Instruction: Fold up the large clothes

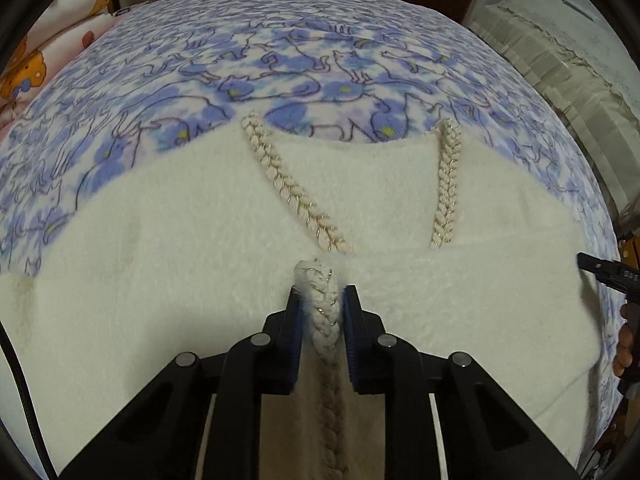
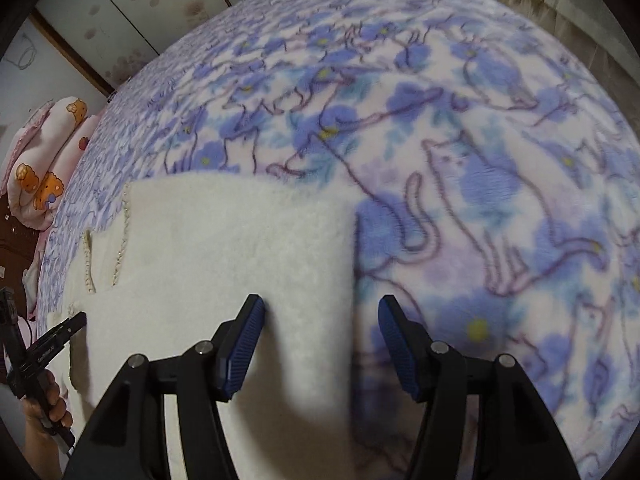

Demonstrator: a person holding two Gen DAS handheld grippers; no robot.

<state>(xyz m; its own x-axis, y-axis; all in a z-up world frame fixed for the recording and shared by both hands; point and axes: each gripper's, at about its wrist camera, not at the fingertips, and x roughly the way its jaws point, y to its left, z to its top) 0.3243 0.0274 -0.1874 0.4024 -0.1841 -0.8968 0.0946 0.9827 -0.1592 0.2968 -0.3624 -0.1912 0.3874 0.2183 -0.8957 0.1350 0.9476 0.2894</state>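
the left gripper (image 1: 323, 294) pinches one braided trim (image 1: 322, 312) of the cream garment (image 1: 168, 248) spread on the cat-print blanket (image 1: 280, 60), two more braids further off, while the right gripper (image 2: 322, 308) gapes empty astride the garment's side edge.

Both cameras ride on hand-held grippers and look steeply down, close above the bed (image 1: 320, 60). The left view faces the white garment's (image 1: 160, 260) neckline; the right view looks over its side edge. Both share the garment, blanket and pillows (image 2: 44, 160).
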